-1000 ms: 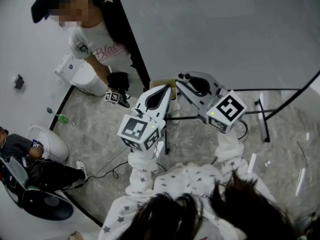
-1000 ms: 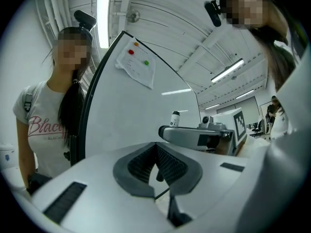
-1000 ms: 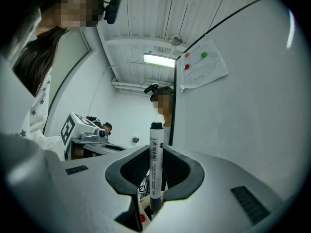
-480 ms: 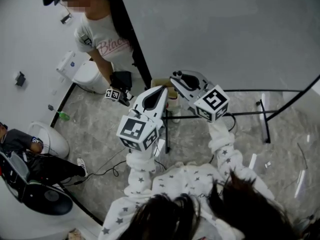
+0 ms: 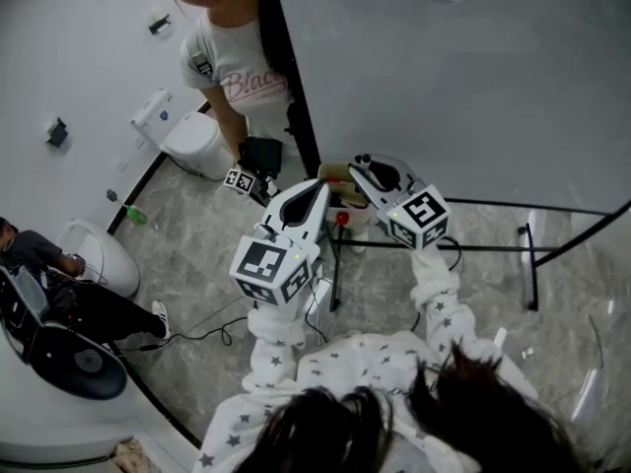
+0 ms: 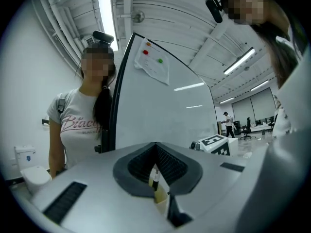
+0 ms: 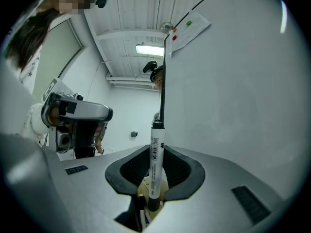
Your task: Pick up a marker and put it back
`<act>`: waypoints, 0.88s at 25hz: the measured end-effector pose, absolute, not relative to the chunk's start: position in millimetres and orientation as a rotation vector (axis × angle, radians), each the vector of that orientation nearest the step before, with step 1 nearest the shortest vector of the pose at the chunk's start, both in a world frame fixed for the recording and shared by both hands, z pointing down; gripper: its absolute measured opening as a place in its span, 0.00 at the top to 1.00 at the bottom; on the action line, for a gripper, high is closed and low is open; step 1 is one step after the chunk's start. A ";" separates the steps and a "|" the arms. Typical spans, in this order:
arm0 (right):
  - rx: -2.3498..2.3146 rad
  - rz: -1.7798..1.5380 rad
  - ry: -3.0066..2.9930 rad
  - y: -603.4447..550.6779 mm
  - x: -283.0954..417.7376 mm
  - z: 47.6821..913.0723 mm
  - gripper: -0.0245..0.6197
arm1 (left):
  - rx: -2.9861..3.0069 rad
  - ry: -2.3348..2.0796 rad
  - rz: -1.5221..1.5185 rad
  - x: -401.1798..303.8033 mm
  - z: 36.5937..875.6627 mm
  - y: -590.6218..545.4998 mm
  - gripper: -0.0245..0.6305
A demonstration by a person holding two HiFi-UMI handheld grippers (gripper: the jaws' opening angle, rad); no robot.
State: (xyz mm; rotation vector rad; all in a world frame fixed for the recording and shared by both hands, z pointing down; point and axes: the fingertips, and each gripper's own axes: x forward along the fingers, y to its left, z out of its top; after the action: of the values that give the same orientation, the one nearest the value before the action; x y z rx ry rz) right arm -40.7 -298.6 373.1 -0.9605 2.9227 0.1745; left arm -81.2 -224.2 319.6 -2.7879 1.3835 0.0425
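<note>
Currently, a white marker with a barcode label and black ends is held upright in the right gripper, whose jaws are closed against its barrel. Just beneath its lower end, a yellowish cup with other pens in it is seen through the gap between the jaws. In the head view, the right gripper is pointed at the same cup, which is set by the lower edge of the whiteboard, and a small red-capped item is seen just below it.

The left gripper is held just beside the right one and aimed at the same spot. In the left gripper view, the jaws of the left gripper are drawn close together with only a narrow slit left, and nothing is gripped. Through that slit, the cup and a dark-tipped pen standing in it are glimpsed.

A sheet of paper is pinned near the top of the whiteboard with coloured magnets. A bystander in a white printed T-shirt is seen beside the board's black edge, with a white toilet close by. Another person is seated low at the left of the head view.
</note>
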 end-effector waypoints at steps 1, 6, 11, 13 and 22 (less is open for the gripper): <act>-0.953 0.172 2.925 -301.9 -44.5 376.1 0.85 | -2.782 1.392 0.048 -84.5 317.9 -227.3 0.96; -0.978 0.199 2.938 -313.6 -50.9 399.3 0.85 | -2.781 1.391 0.054 -84.7 327.4 -239.0 0.96; -0.972 0.175 2.927 -312.6 -54.7 411.3 0.74 | -2.789 1.376 0.057 -81.9 336.4 -237.7 0.96; -0.975 0.177 2.929 -306.9 -54.8 409.4 0.74 | -2.793 1.373 0.058 -81.5 335.3 -234.7 0.96; -0.933 0.212 2.950 -279.3 -41.5 359.6 0.74 | -2.836 1.347 0.047 -73.3 322.6 -236.6 0.96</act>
State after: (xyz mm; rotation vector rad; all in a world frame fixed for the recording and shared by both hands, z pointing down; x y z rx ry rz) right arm -41.5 -279.3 359.6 -0.9333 2.9497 0.2121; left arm -73.3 -236.6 322.6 -2.8364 1.3472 0.0473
